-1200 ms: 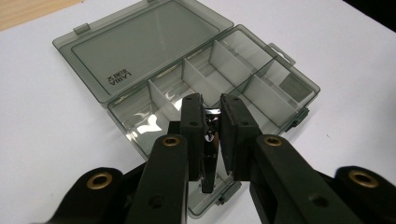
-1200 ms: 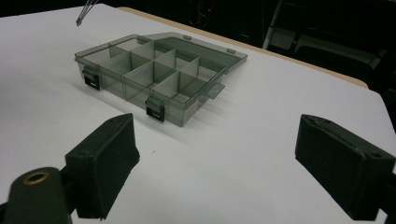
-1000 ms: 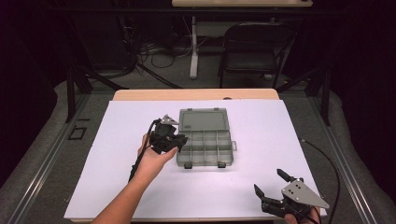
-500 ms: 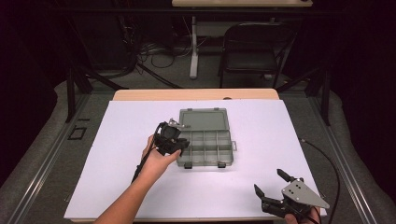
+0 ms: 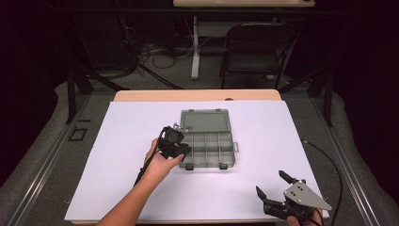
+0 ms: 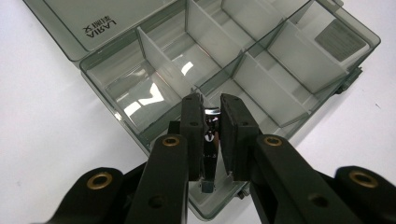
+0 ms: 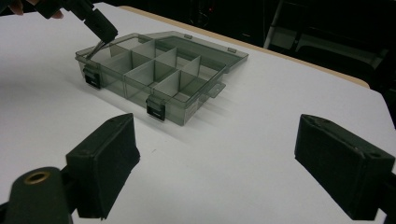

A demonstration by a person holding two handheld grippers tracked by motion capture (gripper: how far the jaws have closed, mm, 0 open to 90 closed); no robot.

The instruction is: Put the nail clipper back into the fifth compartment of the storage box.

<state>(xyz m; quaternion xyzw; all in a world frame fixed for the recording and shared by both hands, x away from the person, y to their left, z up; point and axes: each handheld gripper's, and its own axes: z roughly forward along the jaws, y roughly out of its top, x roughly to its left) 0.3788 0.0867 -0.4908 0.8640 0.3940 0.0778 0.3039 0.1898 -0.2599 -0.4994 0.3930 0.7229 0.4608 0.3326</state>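
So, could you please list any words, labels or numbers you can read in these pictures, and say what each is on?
"LARIA", upside down in the left gripper view, on the open lid of the compartment box.
Small characters beside that word: too small to read.
Grey sticker at the box's far corner: print too blurred to read.

1. Looks like a lab or recording studio: dark surroundings, black drapes.
2. Desk [image 5: 141, 188] covered with a plain white sheet, wooden edge showing at the far side.
3. Loose cables [image 5: 155, 54] on grey carpet behind.
4. Folding chair [image 5: 256, 52] and metal stand legs nearby.
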